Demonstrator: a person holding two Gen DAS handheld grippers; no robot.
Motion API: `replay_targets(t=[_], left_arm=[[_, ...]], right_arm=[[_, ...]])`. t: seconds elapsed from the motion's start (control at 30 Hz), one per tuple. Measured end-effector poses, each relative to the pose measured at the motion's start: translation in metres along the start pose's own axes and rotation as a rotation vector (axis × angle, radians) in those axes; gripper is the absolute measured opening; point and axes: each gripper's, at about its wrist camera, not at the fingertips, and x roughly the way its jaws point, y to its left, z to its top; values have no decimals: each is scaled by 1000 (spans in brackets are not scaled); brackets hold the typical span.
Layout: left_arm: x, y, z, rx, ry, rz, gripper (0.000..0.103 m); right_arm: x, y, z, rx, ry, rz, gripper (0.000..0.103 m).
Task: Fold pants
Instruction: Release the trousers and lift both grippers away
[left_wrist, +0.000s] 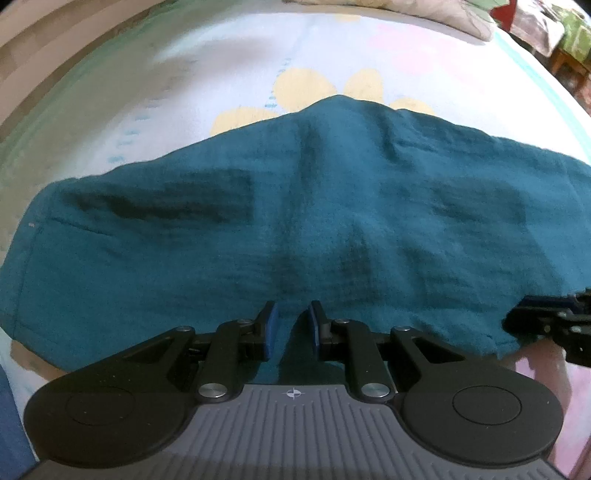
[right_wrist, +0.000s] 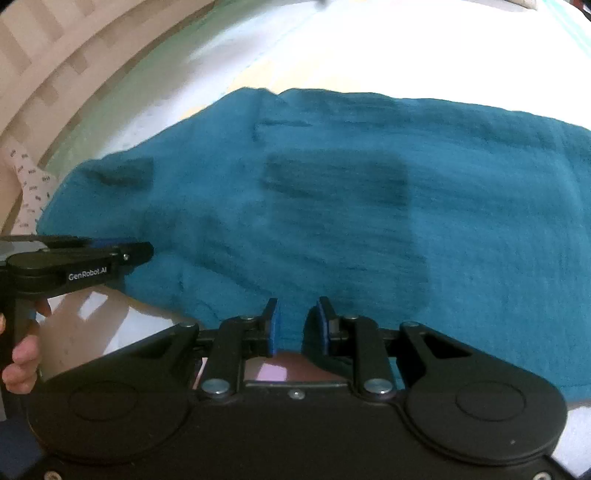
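1. While the teal pants (left_wrist: 295, 221) lie spread flat on the flower-print bed sheet (left_wrist: 221, 74), you keep both tools at the near hem.
2. Your left tool (left_wrist: 291, 328) pinches a bunched ridge of cloth that rises between its blue pads, likely so the edge lifts as one piece for the fold.
3. Your right tool (right_wrist: 297, 326) stands slightly parted at the same hem; cloth reaches into the gap, but the pads do not visibly press it.
4. Held side by side, the two tools would carry the hem over evenly.
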Motion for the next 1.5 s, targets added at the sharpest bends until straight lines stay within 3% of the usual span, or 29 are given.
replay_targets(t=[0.2,0.3,0.57,0.73,1.0,1.27,1.5], left_arm=[[3,15,-2,-63,4,-60,18],[4,15,1,-71,14,-65,18],[-4,-12,17,-4,66,34,17],[-25,-52,41,0,35,-44,18],[-61,-148,77,125,-52,-181,18],[-55,-230,86,197,-41,-265,18],[-26,-273,85,228,20,-284,18]], right_arm=[[-11,-24,-14,106,-54,79,33],[-24,-33,-10,130,-70,65,35],[-102,-106,12,331,-177,-22,50],[-160,-159,28,473,-255,-42,55],[-214,-216,34,540,-304,-203,58],[-228,-267,20,524,-235,-377,60],[-215,-310,-12,478,-201,-491,61]])
